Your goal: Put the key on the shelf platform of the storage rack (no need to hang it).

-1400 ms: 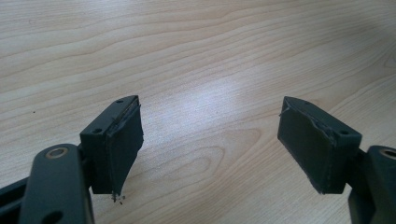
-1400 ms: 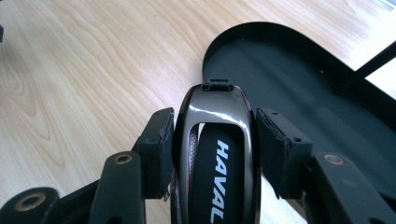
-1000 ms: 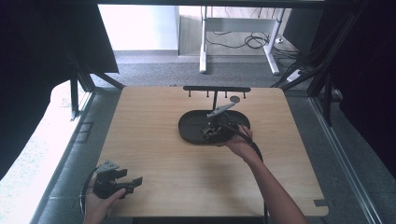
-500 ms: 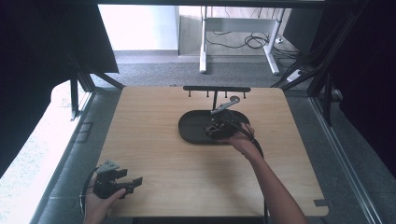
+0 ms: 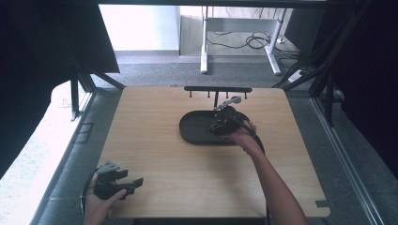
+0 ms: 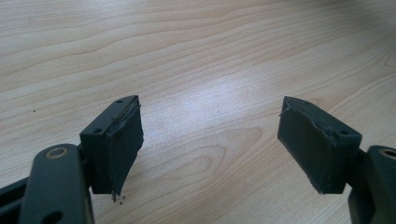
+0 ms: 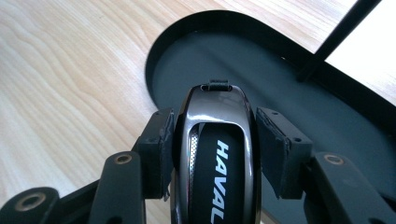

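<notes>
Key fob (image 7: pixel 212 154) now lower over tray (image 7: pixel 299 121)

Black left gripper (image 6: pixel 210 144) with square pads, brass-ringed screws, trailing cable; bare forearms.

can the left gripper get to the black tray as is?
Probably yes. The left gripper sits open and empty at the table's near left corner, with bare wood between it and the tray. The right gripper, holding the key fob, crowds the tray's right part only.
</notes>
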